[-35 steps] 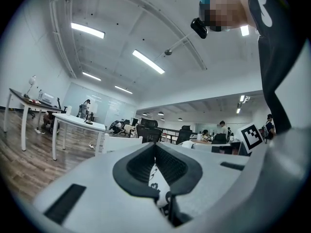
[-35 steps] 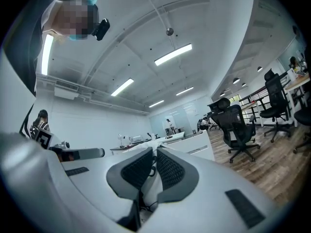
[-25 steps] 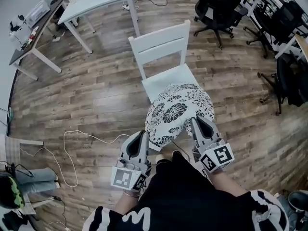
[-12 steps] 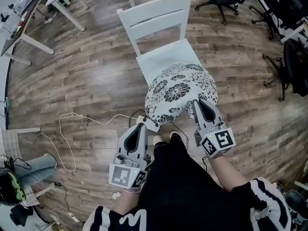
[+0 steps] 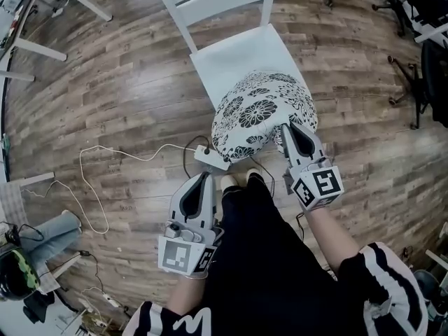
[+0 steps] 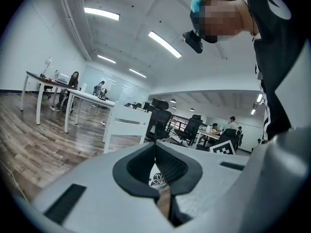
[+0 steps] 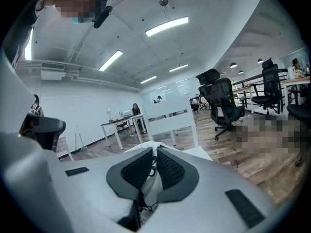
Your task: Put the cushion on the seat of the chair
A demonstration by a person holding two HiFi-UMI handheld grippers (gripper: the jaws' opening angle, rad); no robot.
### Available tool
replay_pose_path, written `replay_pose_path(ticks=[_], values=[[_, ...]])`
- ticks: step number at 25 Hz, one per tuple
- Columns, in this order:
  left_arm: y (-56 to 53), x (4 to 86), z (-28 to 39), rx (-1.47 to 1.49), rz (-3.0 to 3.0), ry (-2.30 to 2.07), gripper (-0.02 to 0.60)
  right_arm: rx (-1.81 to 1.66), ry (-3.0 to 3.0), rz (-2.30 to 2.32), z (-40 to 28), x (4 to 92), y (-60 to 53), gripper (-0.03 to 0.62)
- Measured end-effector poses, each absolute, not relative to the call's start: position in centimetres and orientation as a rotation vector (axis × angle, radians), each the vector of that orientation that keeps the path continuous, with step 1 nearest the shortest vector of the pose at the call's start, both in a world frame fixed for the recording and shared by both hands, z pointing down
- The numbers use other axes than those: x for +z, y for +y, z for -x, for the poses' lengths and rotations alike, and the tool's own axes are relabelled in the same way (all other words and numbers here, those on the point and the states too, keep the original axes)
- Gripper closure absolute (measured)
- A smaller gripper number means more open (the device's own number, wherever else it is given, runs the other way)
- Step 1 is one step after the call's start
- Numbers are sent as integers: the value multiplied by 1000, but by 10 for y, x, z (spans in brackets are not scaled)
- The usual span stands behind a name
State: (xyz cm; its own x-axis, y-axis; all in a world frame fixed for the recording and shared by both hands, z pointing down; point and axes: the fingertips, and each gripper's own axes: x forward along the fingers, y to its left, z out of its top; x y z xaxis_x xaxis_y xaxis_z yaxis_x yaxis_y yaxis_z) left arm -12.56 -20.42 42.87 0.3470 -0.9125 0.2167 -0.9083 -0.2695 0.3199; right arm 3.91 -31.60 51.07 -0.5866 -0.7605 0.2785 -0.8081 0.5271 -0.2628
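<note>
- cushion [image 5: 262,110]: plump, black-and-white flower print. It sits over the front half of the white chair [image 5: 234,51] seat, with its near edge hanging past the seat's front rim toward the person. Cannot tell whether its underside rests on the seat.
- right gripper [image 5: 288,130]: jaws nipped down on a fold of the cover at the near-right edge. In the right gripper view, cloth fills the slot between the pads.
- left gripper [image 5: 207,176]: jaws closed tip to tip. Flower print shows through the slot. From above, though, the tips sit just short of the near-left corner, with a white power strip [image 5: 210,158] on the floor showing between. I read it as holding nothing.
- handling, my guess: light, soft and squashy, with nothing to break. The cover is loose cloth, so a pinch catches fabric rather than filling. Held at 1 edge it will likely sag and swing. The best hold is 2 pinches on the near seam, 1 per corner, to keep it level.
</note>
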Motion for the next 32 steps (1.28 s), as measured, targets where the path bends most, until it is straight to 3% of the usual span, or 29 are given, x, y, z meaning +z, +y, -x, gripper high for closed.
replay_pose_path(ticks=[32], values=[[-200, 504, 122, 27, -2151, -1560, 575, 546, -2404, -1268, -57, 665, -322, 560]])
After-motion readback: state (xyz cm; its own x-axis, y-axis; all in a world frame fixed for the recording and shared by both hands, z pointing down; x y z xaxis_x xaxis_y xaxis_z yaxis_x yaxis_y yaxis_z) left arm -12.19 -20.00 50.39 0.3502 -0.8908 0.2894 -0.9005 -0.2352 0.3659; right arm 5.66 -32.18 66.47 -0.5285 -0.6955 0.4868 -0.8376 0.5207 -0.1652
